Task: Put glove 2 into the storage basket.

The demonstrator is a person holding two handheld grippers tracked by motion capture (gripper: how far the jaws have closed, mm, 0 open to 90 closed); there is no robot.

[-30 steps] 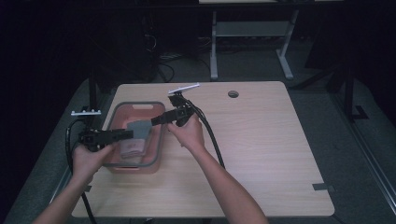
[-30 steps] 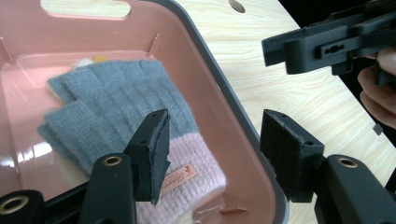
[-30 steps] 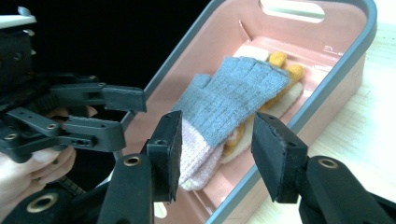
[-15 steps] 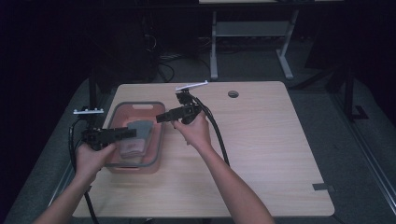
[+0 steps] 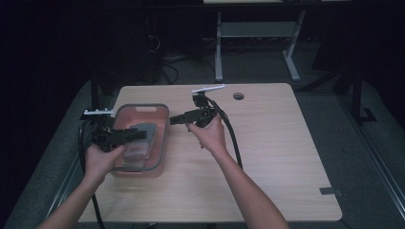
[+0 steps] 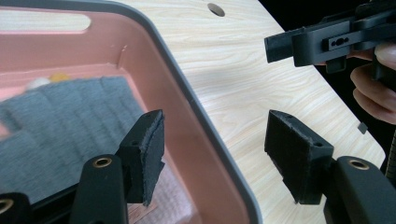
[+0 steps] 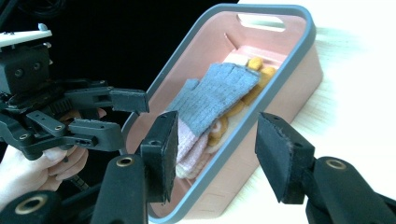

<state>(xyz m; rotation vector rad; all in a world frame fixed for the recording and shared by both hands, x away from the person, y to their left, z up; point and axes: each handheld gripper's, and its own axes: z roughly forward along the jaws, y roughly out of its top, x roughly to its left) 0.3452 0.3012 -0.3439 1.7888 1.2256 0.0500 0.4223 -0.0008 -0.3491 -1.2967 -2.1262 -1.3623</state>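
From my feed, the pale wooden table (image 5: 286, 157) takes up the middle of the high view. It has a round cable hole (image 5: 238, 96) near its far edge, at about 12 o'clock. A small dark tab (image 5: 330, 191) sits by the rim at about 4 o'clock. Beyond the table, at 12 o'clock, I see a white desk frame (image 5: 258, 33) on the grey floor (image 5: 329, 102). Loose cables (image 5: 167, 59) lie at about 11 o'clock.

No readable text — none anywhere.

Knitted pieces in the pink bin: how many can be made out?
3, possibly more hidden underneath: a grey knit on top, a pale pink knit under its near end, and a yellow-orange piece toward the handle end of the pink bin.
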